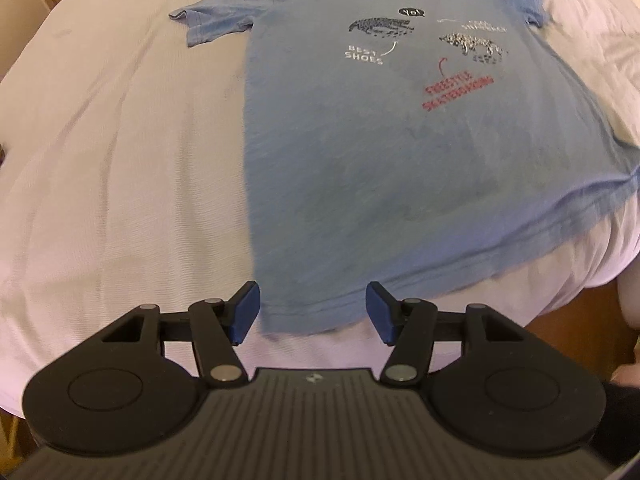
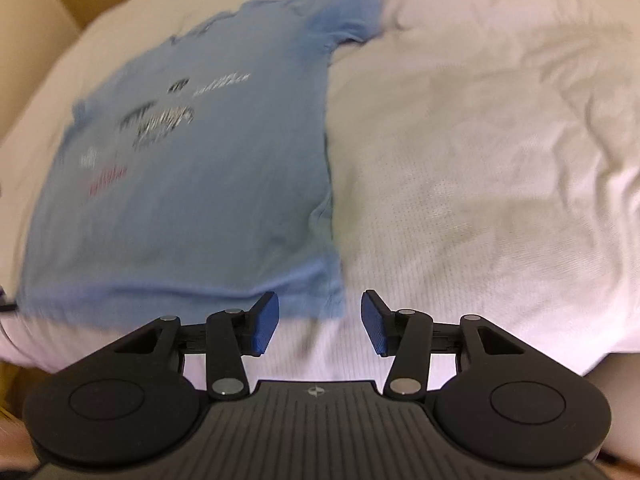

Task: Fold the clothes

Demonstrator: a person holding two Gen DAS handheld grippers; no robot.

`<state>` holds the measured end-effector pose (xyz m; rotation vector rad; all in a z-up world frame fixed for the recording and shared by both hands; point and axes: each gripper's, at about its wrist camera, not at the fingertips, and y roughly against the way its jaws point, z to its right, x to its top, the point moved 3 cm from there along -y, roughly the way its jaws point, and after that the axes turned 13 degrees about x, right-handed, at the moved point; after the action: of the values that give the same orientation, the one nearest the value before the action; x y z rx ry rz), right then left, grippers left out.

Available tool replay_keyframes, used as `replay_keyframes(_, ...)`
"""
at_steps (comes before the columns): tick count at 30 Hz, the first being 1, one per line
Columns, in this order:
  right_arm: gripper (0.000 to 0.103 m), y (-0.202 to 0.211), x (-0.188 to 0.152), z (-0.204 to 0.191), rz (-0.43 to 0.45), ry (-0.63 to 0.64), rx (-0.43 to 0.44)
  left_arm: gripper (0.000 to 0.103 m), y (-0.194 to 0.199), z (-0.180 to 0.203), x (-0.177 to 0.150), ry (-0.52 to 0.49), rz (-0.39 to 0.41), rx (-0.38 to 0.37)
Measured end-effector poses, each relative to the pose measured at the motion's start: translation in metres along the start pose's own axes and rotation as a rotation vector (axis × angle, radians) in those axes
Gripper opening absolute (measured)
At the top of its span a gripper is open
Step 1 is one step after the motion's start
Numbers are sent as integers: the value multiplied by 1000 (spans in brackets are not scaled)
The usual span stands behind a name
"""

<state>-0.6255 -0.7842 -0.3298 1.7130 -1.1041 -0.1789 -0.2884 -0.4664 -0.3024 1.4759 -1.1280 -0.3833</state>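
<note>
A light blue T-shirt (image 1: 380, 160) with printed animals and text lies flat, front up, on a white bed cover (image 1: 120, 180). Its hem is toward me and its collar is at the far side. My left gripper (image 1: 312, 312) is open, just above the shirt's near left hem corner, holding nothing. In the right wrist view the same T-shirt (image 2: 192, 200) lies to the left. My right gripper (image 2: 320, 324) is open and empty by the shirt's near right hem corner, which sits between the blue fingertips (image 2: 264, 320).
The white bed cover (image 2: 480, 160) is wrinkled on the right side. The bed's near edge drops off to a brown floor (image 1: 580, 320) at the lower right. Tan furniture or wall (image 2: 60, 0) stands beyond the far left of the bed.
</note>
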Motion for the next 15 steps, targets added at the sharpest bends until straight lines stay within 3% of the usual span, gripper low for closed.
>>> replay_keyframes(5, 48, -21, -4, 30, -34, -27, 127, 54, -3, -15, -3, 62, 3, -33)
replay_keyframes(6, 46, -21, -5, 32, -39, -17, 153, 54, -6, -22, -7, 75, -4, -44)
replay_keyframes(8, 33, -17, -4, 36, -35, -18, 181, 54, -12, -38, -16, 112, -26, -58)
replay_keyframes(9, 32, -15, -4, 38, -31, -21, 189, 53, -16, -45, -20, 135, -36, -71)
replay_keyframes(13, 32, -14, 0, 39, -40, 13, 204, 48, -36, -65, -21, 217, -48, -182)
replay_keyframes(15, 32, -21, 4, 35, -77, 55, 230, 39, -44, -68, -16, 225, -51, -257)
